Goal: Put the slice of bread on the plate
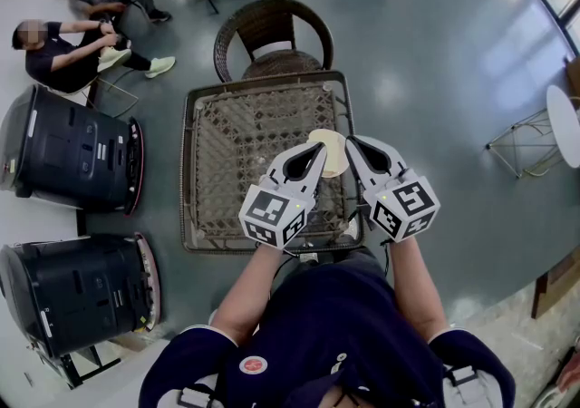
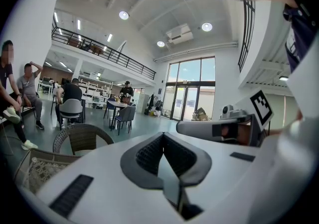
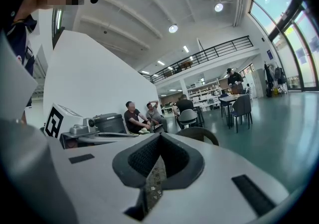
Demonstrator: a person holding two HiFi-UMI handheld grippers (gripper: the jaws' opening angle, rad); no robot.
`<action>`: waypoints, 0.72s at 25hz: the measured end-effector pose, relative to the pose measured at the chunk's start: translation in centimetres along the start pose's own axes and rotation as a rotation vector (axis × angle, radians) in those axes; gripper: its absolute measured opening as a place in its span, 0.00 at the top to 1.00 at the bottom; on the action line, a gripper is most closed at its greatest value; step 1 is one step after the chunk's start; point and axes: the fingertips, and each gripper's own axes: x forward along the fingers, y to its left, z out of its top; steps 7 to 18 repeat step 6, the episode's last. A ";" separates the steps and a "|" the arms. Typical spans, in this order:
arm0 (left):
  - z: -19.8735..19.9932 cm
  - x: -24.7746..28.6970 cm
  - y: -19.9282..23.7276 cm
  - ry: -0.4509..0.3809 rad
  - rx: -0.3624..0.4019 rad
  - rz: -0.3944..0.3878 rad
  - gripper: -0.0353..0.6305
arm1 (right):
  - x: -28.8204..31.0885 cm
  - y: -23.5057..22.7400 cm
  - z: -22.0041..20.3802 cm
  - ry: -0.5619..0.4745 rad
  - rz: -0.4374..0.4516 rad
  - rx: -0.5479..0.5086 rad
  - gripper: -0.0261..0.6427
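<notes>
The left gripper (image 2: 162, 137) has its jaws pressed together, with nothing between them. The right gripper (image 3: 159, 137) is the same: jaws closed to a point and empty, with only a thin slit behind the tips through which woven table shows. Both are held side by side, close but not touching, each tilted slightly nose-down, with the marker cubes towards the person's chest.

In the head view their tips sit over the near right part of the table (image 1: 237, 148), a square one with a woven top and a dark frame. Between and just under the two tips lies a pale round disc, most likely the plate (image 1: 333, 158). The left tip overlaps its left edge and the right tip stands at its upper right. I cannot tell whether the tips touch it, and no slice of bread can be made out on it or elsewhere on the table.

At the far side of the table stands a wicker chair (image 1: 272, 33), pushed in close. On the floor to the left are two black machines (image 1: 68, 148), one behind the other. Beyond them, at the upper left, two people (image 1: 63, 48) sit low. A white round table (image 1: 564, 125) shows at the right edge.
</notes>
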 end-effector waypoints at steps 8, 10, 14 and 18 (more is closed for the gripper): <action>-0.1 0.1 -0.1 0.004 0.000 0.000 0.94 | -0.1 -0.1 0.0 0.002 0.002 -0.004 0.95; -0.1 0.1 -0.1 0.004 0.000 0.000 0.94 | -0.1 -0.1 0.0 0.002 0.002 -0.004 0.95; -0.1 0.1 -0.1 0.004 0.000 0.000 0.94 | -0.1 -0.1 0.0 0.002 0.002 -0.004 0.95; -0.1 0.1 -0.1 0.004 0.000 0.000 0.94 | -0.1 -0.1 0.0 0.002 0.002 -0.004 0.95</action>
